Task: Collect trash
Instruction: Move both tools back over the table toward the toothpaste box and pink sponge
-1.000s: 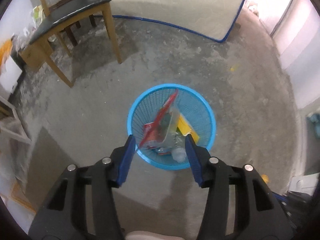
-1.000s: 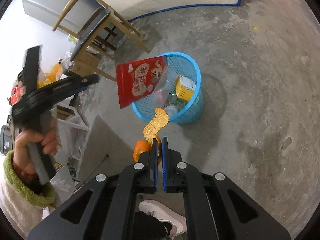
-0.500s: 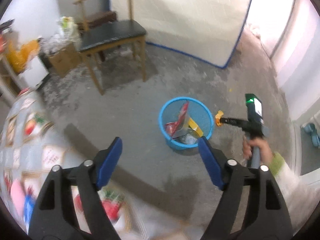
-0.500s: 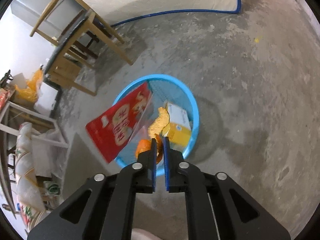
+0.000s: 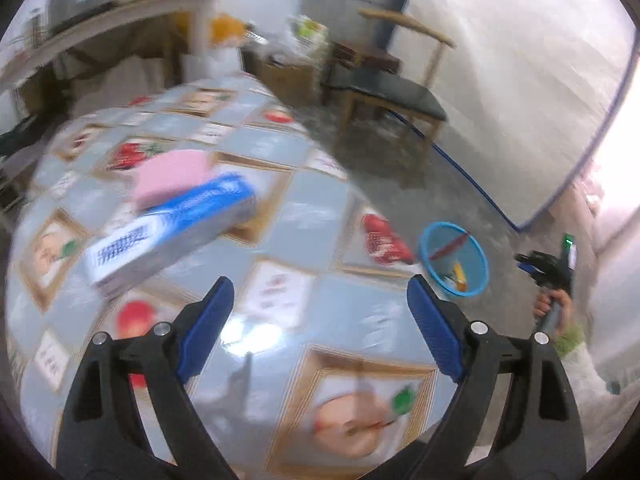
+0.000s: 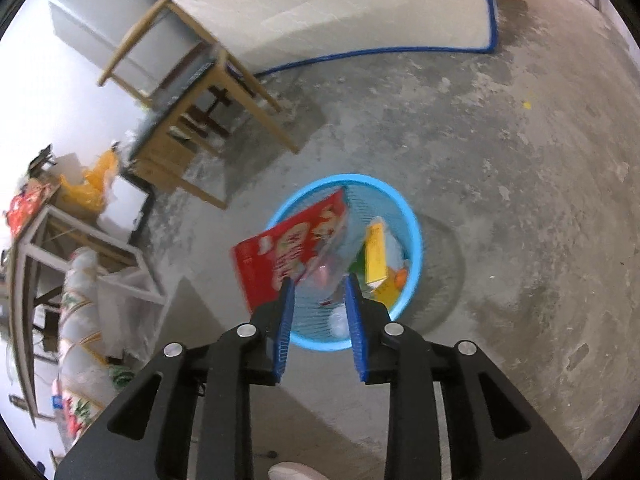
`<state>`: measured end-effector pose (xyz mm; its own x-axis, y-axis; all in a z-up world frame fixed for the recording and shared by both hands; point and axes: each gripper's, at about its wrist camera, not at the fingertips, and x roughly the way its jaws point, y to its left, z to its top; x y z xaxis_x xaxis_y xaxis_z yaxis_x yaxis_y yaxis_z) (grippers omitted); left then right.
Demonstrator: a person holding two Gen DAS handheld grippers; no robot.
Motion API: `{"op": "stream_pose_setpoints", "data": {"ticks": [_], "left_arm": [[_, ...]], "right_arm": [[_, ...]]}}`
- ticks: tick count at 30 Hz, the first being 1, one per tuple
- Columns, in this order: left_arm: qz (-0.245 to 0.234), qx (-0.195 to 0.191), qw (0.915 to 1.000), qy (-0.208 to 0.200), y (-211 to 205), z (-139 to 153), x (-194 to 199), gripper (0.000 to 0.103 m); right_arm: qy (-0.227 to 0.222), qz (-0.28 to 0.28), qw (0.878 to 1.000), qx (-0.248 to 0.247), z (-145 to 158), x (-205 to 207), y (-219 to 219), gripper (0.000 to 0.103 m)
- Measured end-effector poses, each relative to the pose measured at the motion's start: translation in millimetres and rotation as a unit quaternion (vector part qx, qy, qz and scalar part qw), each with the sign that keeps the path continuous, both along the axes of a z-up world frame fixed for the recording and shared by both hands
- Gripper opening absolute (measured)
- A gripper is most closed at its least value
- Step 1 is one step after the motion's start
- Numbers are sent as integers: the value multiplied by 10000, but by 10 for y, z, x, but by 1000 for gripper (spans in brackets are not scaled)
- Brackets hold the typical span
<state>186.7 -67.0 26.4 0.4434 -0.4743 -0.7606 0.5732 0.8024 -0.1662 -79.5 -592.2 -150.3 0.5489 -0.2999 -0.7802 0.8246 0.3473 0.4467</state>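
A blue mesh basket [image 6: 416,232] stands on the concrete floor. It holds a red snack bag [image 6: 288,252] that leans over its rim, a yellow carton [image 6: 376,256] and an orange peel [image 6: 400,278]. My right gripper [image 6: 319,282] hangs just above the basket, its jaws opening with nothing between them. My left gripper [image 5: 320,282] is over a table with a patterned cloth [image 5: 304,236], its jaws opening wide and empty. A blue-and-white toothpaste box [image 5: 168,232] and a pink block [image 5: 172,176] lie on the table ahead and to the left. The basket [image 5: 478,252] and the right gripper [image 5: 532,266] show at the right.
A wooden chair [image 6: 192,92] with a dark seat stands beyond the basket, a white mattress [image 6: 360,12] edged in blue behind it. A grey cabinet [image 6: 92,36] and cluttered shelves [image 6: 48,216] fill the left. A person's hand [image 5: 554,306] holds the right gripper.
My left gripper swung from over the basket up to the table and its jaws widened. My right gripper moved over the basket and opened; the orange peel dropped in.
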Motion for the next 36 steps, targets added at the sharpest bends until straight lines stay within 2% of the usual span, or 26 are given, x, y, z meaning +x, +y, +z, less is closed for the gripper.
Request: {"op": "stream_pose_setpoints", "data": {"ticks": [4, 7, 10, 13, 15, 17, 21, 24, 25, 27, 29, 31, 33, 35, 36], "left_arm": [[438, -72, 9988, -224, 471, 39, -40, 90], [667, -207, 9972, -264, 749, 54, -77, 93], [841, -430, 9952, -239, 976, 36, -99, 94], [1030, -671, 9923, -164, 1220, -4, -123, 95], [1165, -773, 9901, -103, 1351, -42, -125, 95], [1269, -800, 9887, -35, 1469, -78, -133, 95], [1567, -536, 9861, 95, 1669, -227, -190, 95], [1646, -647, 9841, 134, 1804, -307, -285, 95], [1657, -716, 9834, 154, 1846, -326, -314, 95], [1681, -801, 9823, 181, 1912, -364, -366, 95], [1727, -822, 9813, 203, 1958, -394, -405, 95], [1758, -840, 9806, 207, 1988, -401, -433, 94], [1743, -855, 9808, 162, 2014, -397, -466, 95], [1733, -803, 9815, 116, 2032, -391, -484, 95], [1717, -780, 9820, 92, 2040, -383, -491, 95]], "right_arm": [[-118, 463, 9986, -229, 339, 141, 375, 40], [-195, 911, 9949, -399, 635, 347, 635, 41], [-308, 1493, 9860, -672, 1019, 674, 958, 44], [-539, 2305, 9672, -925, 1427, 1145, 1416, 46], [-663, 2752, 9541, -973, 1576, 1419, 1675, 47], [-735, 3371, 9337, -959, 1693, 1849, 2067, 47], [-683, 4214, 9015, -708, 1670, 2632, 2722, 48], [-529, 4655, 8823, -459, 1522, 3268, 3150, 47], [-407, 4733, 8790, -414, 1441, 3484, 3260, 47], [-180, 4712, 8811, -366, 1281, 3795, 3428, 47], [11, 4721, 8808, -361, 1127, 4190, 3586, 40], [149, 4701, 8819, -313, 1013, 4390, 3671, 37], [415, 4776, 8771, -281, 862, 4601, 3799, 34], [597, 4903, 8693, -178, 749, 4657, 3880, 24], [630, 4947, 8667, -133, 719, 4637, 3893, 22]]}}
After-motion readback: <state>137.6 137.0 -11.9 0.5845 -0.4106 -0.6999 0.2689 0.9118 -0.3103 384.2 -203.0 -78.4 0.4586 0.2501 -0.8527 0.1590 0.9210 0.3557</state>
